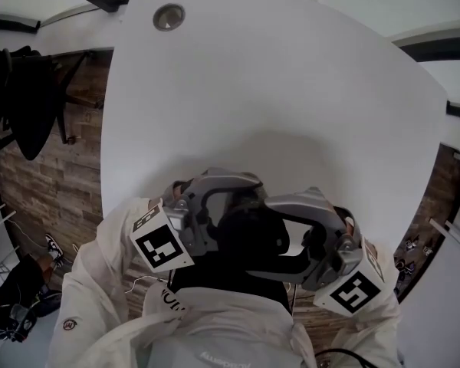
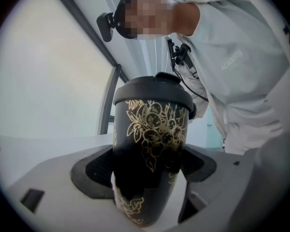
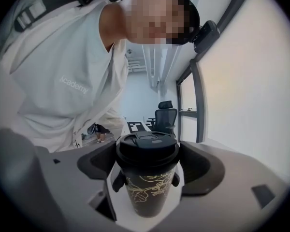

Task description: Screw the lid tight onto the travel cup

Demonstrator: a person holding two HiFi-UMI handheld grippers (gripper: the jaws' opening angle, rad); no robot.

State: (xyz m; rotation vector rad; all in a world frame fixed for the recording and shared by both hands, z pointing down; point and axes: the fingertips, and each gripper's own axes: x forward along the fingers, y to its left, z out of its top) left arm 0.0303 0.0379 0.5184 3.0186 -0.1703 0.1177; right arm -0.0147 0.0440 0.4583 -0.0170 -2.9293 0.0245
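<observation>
A black travel cup [image 2: 147, 144] with a gold flower print is held up off the white table [image 1: 276, 90], close to the person's chest. My left gripper [image 2: 147, 170] is shut on the cup's body, its pads pressing both sides. The black lid [image 3: 147, 146] sits on top of the cup [image 3: 147, 197]. My right gripper [image 3: 147, 166] reaches in from the opposite side, its pads tight against the lid's rim. In the head view the two grippers, left [image 1: 226, 213] and right [image 1: 291, 236], meet around the dark cup [image 1: 249, 236] at the table's near edge.
The table has a round cable grommet [image 1: 169, 16] at its far left. The person's white jacket [image 1: 215, 336] is right behind the grippers. An office chair [image 3: 165, 115] stands far off. A wood-look floor and dark bags lie to the left.
</observation>
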